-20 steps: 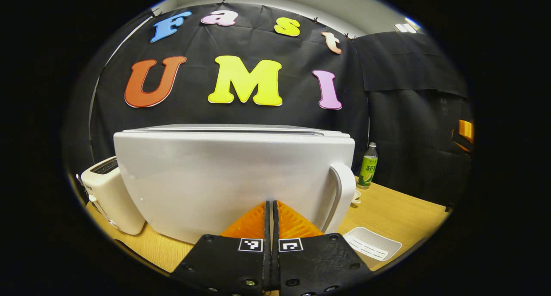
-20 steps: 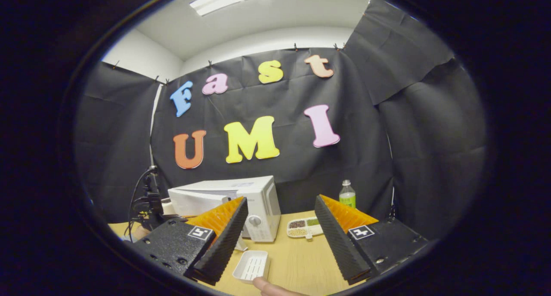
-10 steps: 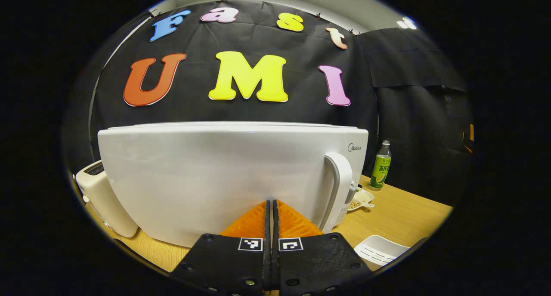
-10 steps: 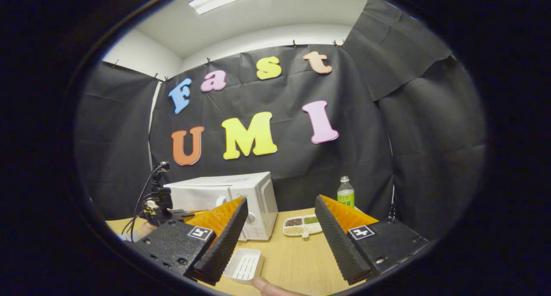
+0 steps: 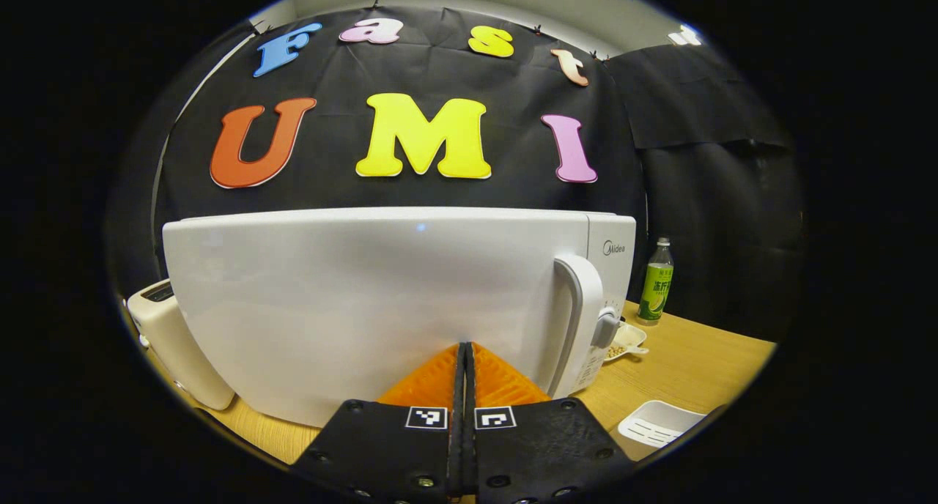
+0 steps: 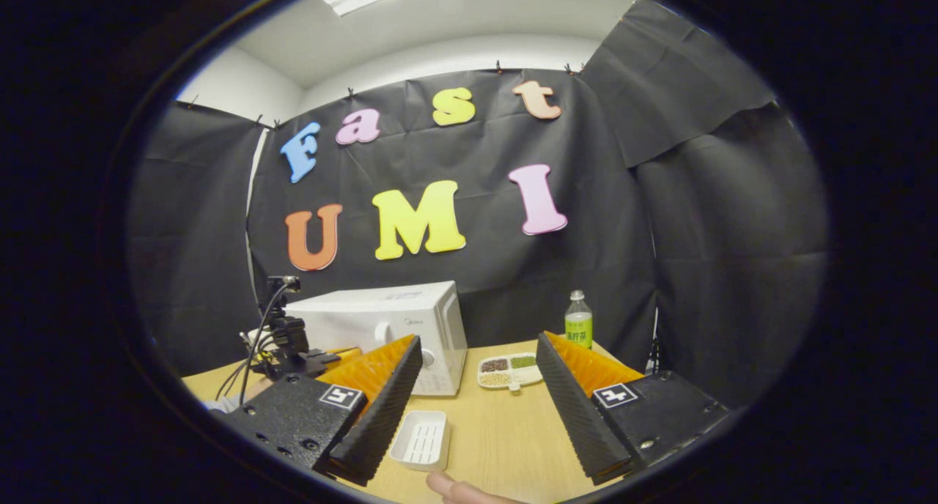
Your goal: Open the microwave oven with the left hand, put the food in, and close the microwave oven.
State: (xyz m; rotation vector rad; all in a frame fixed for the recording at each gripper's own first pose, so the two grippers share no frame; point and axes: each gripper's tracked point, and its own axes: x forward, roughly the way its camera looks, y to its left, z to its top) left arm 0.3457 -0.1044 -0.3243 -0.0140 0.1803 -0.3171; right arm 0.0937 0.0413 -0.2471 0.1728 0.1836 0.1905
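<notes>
"Midea" logo (image 5: 613, 248) — microwave oven (image 5: 381, 299) front

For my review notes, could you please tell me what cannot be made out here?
- Microwave interior: left gripper view, white door hides it.
- Left gripper contact with door: cannot tell.
- Divided dish contents: right gripper view, too small.
- White tray: cut off at edge.

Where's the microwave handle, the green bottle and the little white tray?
microwave handle (image 5: 584, 299), left gripper view, upper bar.
green bottle (image 6: 578, 330), right gripper view, label.
white tray (image 6: 421, 443), right gripper view, ribbed floor.
</notes>
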